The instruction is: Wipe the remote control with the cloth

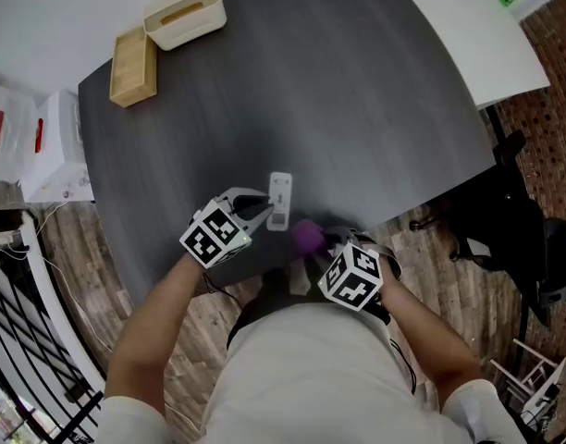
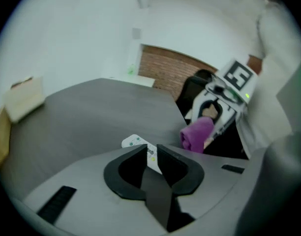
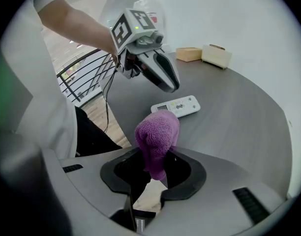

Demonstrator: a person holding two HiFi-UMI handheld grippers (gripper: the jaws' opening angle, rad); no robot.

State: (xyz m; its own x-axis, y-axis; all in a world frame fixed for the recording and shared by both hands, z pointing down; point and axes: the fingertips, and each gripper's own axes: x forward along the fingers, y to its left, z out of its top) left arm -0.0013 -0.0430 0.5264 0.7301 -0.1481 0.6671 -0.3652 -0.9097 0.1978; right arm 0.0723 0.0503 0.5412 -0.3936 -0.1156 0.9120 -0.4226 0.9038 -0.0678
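A white remote control (image 1: 279,200) (image 3: 176,105) lies flat on the dark grey table (image 1: 357,109), near its front edge. My left gripper (image 1: 263,209) (image 3: 171,85) hangs just above and to the left of the remote, shut and empty. In the left gripper view the remote (image 2: 133,142) shows past the tips of the closed jaws (image 2: 151,154). My right gripper (image 3: 155,166) is shut on a bunched purple cloth (image 3: 158,141) (image 1: 308,237) (image 2: 197,134). It holds the cloth a little in front of the remote and to its right, clear of it.
A white tissue box (image 1: 184,14) and a wooden box (image 1: 134,66) stand at the table's far left corner. A white table (image 1: 468,26) adjoins at the right, with a black chair (image 1: 505,220) below it. A white unit (image 1: 56,146) and a railing stand at the left.
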